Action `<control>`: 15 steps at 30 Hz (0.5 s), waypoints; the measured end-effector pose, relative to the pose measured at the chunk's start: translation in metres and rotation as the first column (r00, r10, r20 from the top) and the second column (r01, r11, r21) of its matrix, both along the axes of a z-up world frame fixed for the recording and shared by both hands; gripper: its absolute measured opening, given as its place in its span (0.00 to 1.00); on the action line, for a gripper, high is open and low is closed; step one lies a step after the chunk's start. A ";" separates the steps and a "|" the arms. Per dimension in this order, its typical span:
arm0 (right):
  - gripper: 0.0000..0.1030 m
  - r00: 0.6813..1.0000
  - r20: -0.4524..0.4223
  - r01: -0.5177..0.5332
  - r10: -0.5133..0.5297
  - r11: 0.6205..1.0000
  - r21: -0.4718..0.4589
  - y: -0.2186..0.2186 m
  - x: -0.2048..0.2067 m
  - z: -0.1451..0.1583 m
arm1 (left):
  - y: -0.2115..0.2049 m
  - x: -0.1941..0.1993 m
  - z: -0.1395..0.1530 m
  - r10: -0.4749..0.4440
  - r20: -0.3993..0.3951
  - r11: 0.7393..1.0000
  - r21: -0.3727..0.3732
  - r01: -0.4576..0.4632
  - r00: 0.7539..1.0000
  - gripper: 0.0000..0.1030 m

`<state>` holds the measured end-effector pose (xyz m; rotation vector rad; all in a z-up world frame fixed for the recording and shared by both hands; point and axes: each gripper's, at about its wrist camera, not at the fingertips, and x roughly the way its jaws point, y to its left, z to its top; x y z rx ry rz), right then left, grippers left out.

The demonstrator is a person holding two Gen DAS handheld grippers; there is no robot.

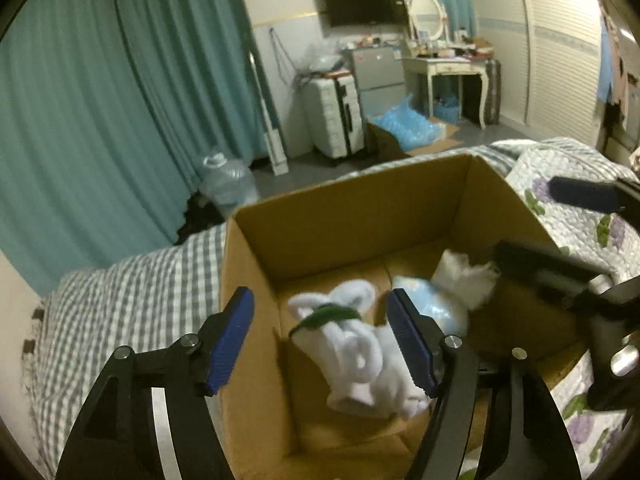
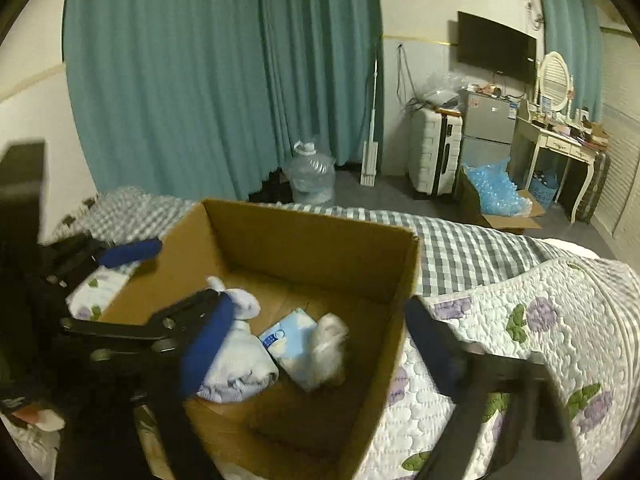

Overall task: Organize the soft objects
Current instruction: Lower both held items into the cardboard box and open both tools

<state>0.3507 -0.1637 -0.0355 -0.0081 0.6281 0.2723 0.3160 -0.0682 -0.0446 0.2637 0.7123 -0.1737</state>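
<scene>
White plush toy [image 1: 360, 344] in cardboard box [image 1: 352, 216], lower centre of frame, between spread pads of left hand-held gripper [image 1: 324, 344], apparently ungripped. Right hand-held gripper [image 2: 316, 344] wide open, empty.

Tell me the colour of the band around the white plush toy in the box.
Dark green, wrapped around the white plush toy near its ears; clearest in the left wrist view.

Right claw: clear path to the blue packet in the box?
Probably yes. The right claw is open above the open-topped box, and the blue packet lies exposed on its floor. The white plush and fluffy white piece crowd both sides.
</scene>
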 end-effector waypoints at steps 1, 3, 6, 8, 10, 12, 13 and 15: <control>0.88 1.000 0.004 0.009 -0.009 1.000 0.007 -0.004 -0.004 0.003 | 0.002 -0.005 0.004 0.001 0.000 1.000 -0.007 -0.001 1.000 0.68; 0.88 1.000 0.012 0.024 -0.024 1.000 -0.004 -0.008 -0.015 0.010 | 0.010 -0.018 0.017 0.006 0.019 1.000 -0.019 -0.006 1.000 0.68; 0.88 0.999 0.040 0.020 -0.019 0.999 -0.031 -0.010 -0.040 0.027 | 0.023 -0.039 0.044 0.011 0.057 0.999 -0.036 -0.009 0.998 0.68; 0.91 0.998 0.067 0.017 -0.013 0.998 -0.061 -0.008 -0.059 0.043 | 0.036 -0.057 0.074 0.026 0.104 0.999 -0.048 -0.021 0.994 0.68; 0.93 0.993 0.113 0.024 -0.014 0.995 -0.094 -0.004 -0.083 0.065 | 0.054 -0.076 0.103 0.036 0.135 0.996 -0.090 -0.024 0.990 0.68; 0.95 0.989 0.146 0.020 -0.004 0.994 -0.104 0.002 -0.105 0.087 | 0.071 -0.098 0.130 0.033 0.157 0.992 -0.124 -0.014 0.987 0.71; 0.97 0.988 0.155 0.009 0.006 0.995 -0.100 0.004 -0.115 0.097 | 0.080 -0.111 0.144 0.035 0.169 0.991 -0.131 -0.013 0.985 0.77; 0.97 0.984 0.168 -0.048 0.062 0.995 -0.090 0.014 -0.141 0.122 | 0.097 -0.142 0.168 0.036 0.213 0.992 -0.130 -0.008 0.976 0.78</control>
